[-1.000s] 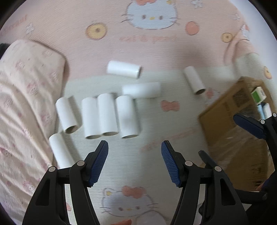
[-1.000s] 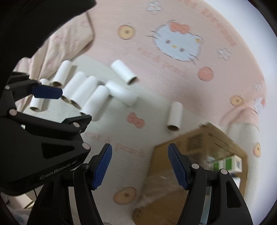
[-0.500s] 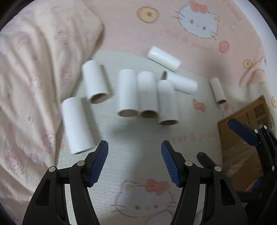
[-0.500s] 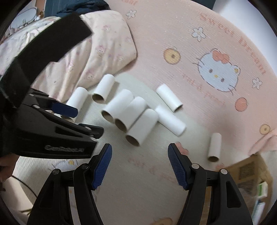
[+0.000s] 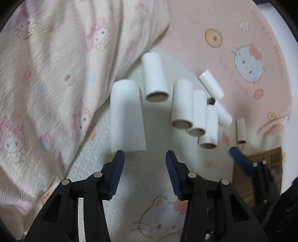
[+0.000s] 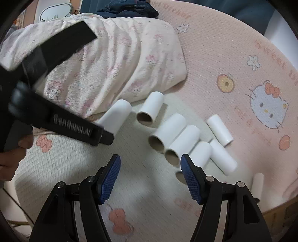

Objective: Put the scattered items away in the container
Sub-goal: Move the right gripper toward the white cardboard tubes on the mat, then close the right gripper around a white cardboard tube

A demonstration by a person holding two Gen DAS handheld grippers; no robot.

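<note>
Several white cardboard tubes lie scattered on a pink and cream Hello Kitty mat. My left gripper [image 5: 144, 158] is open and empty, its fingertips just short of the nearest tube [image 5: 127, 117], which lies beside a folded blanket. My right gripper [image 6: 150, 165] is open and empty, close to a row of three tubes [image 6: 181, 144]. The nearest tube also shows in the right wrist view [image 6: 116, 118], partly behind the left gripper body. A corner of the cardboard box [image 5: 272, 158] shows at the right edge of the left wrist view.
A folded pink-patterned blanket [image 5: 55, 83] lies along the left of the tubes, also in the right wrist view [image 6: 111, 61]. A lone tube [image 5: 241, 131] lies near the box. Dark clothing [image 6: 128, 9] lies beyond the blanket.
Both grippers have swung left, away from the box and toward the tubes. The left gripper has closed in on the leftmost tube by the blanket. Both stay open.
</note>
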